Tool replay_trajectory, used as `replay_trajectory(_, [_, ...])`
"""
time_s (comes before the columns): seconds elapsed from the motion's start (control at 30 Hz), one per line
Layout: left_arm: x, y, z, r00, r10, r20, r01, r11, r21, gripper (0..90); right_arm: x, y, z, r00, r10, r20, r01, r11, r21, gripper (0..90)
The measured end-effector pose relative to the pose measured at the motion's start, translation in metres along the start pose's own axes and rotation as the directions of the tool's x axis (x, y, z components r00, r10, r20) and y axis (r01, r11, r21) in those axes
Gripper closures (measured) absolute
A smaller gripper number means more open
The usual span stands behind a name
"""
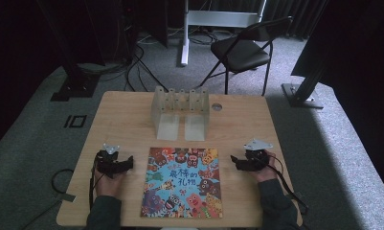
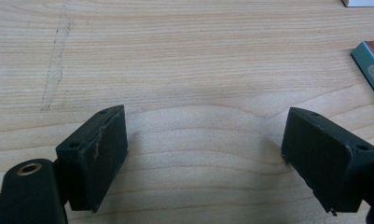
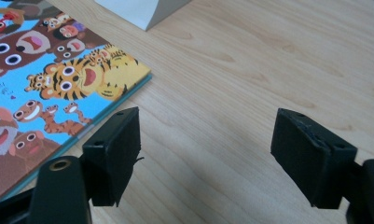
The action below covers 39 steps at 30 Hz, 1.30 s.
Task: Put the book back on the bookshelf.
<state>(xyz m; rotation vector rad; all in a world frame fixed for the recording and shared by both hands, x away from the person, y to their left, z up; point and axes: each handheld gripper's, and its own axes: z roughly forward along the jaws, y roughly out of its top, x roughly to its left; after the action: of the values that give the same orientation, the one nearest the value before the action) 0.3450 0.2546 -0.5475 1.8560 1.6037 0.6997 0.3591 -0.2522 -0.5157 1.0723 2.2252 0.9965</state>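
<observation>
Picture book [image 1: 183, 182] flat on wooden table [image 1: 122, 120]; left gripper [image 1: 127, 163] and right gripper [image 1: 233, 160] flank it, both wide, empty.

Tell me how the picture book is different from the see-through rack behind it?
The picture book lies flat on the table; the see-through rack stands upright. The book is bright, covered with cartoon animals on blue; the rack is pale and clear, with no pictures. The book lies near the person, between the left tool and the right tool; the rack sits farther back. Neither tool touches book or rack, and both rest on the same wooden table.
</observation>
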Motion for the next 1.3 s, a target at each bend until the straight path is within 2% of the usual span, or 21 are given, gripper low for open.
replay_trajectory(0.43, [0.000, 0.000, 0.000, 1.0000, 0.001, 0.000, -0.001, 1.0000, 0.000, 14.6, 0.004, 0.009, 0.000, 0.9997, -0.004, -0.025, 0.004, 1.000, -0.021, 24.4])
replay_trajectory(1.3, [0.000, 0.000, 0.000, 1.0000, 0.003, 0.003, -0.003, 1.0000, 0.001, 14.5, 0.015, 0.024, 0.007, 0.9970, -0.049, -0.060, 0.047, 0.999, -0.022, 24.3])
